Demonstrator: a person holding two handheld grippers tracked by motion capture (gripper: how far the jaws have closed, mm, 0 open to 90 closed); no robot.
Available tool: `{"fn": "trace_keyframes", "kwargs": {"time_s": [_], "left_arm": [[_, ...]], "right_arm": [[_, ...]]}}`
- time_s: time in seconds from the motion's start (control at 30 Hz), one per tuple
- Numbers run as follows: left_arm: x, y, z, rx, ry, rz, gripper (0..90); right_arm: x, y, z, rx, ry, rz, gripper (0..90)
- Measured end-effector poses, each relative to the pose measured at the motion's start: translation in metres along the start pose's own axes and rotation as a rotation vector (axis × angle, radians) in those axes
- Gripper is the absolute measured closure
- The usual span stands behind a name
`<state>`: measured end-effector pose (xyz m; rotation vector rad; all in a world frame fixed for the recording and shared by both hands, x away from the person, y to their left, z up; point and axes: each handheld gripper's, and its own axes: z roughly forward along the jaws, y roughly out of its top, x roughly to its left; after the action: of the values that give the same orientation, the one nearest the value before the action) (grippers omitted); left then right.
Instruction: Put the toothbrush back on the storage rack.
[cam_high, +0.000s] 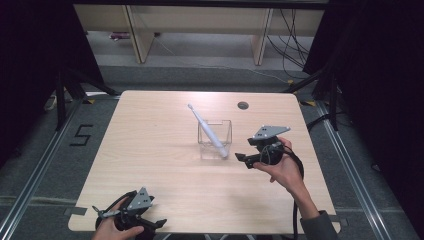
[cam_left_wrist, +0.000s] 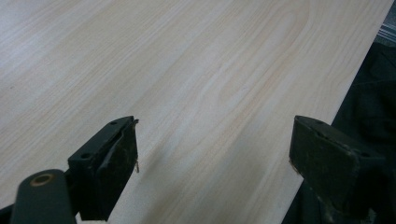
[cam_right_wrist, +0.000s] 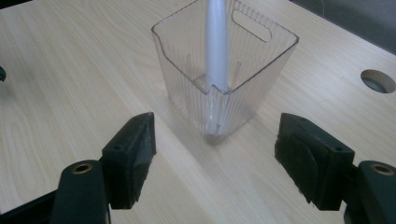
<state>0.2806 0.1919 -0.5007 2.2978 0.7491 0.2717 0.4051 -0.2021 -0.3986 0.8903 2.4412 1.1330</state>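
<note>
A clear plastic cup (cam_high: 215, 139) of square shape stands mid-table, and a pale grey toothbrush (cam_high: 206, 130) leans in it with its head pointing up and back-left. In the right gripper view the cup (cam_right_wrist: 224, 65) stands just beyond the jaws with the toothbrush handle (cam_right_wrist: 216, 42) rising from its near corner. My right gripper (cam_high: 242, 159) hovers just right of the cup, open, with nothing between its jaws (cam_right_wrist: 215, 158). At the table's front-left corner my left gripper (cam_high: 150, 225) rests open and empty (cam_left_wrist: 212, 154) over bare wood.
The light wood table (cam_high: 150, 150) has a round cable hole (cam_high: 243, 105) at the back right, seen also as the cable hole (cam_right_wrist: 377, 80) in the right gripper view. Black frames and cables flank the table; the table's right edge (cam_left_wrist: 355, 88) lies close to the left gripper.
</note>
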Motion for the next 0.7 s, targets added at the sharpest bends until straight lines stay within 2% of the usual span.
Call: {"fn": "trace_keyframes", "kwargs": {"time_s": [0.07,0.1,0.23,0.27,0.3,0.4,0.53,0.6,0.67,0.7], "left_arm": [[0.000,0.000,-0.001,0.009,0.001,0.003,14.8],[0.000,0.000,-0.001,0.009,0.002,0.004,14.8],[0.000,0.000,0.000,0.001,0.000,0.001,14.8],[0.000,0.000,0.000,0.002,0.000,0.002,14.8],[0.000,0.000,-0.001,0.008,0.002,0.003,14.8],[0.000,0.000,-0.001,0.009,0.003,0.004,14.8],[0.000,0.000,-0.001,0.009,0.003,0.004,14.8],[0.000,0.001,-0.001,0.008,0.002,0.009,14.8],[0.001,0.001,-0.001,0.008,0.002,0.013,14.7],[0.001,0.001,-0.001,0.008,0.002,0.013,14.7]], "right_arm": [[0.000,-0.001,-0.001,0.003,0.005,-0.018,29.3],[0.001,-0.003,-0.001,-0.001,0.003,0.002,29.3],[0.003,-0.006,-0.004,-0.004,0.003,-0.017,29.2],[0.004,-0.007,-0.004,-0.004,0.009,-0.004,29.3],[0.005,-0.009,-0.005,-0.010,-0.002,-0.006,29.2],[0.005,-0.011,-0.005,-0.009,0.012,-0.009,29.2],[0.006,-0.016,-0.006,-0.010,0.004,-0.015,29.3],[0.008,-0.019,-0.005,-0.005,0.004,-0.009,29.3],[0.011,-0.021,-0.006,0.007,0.007,0.024,29.3],[0.010,-0.022,-0.005,-0.001,0.003,0.009,29.3]]}}
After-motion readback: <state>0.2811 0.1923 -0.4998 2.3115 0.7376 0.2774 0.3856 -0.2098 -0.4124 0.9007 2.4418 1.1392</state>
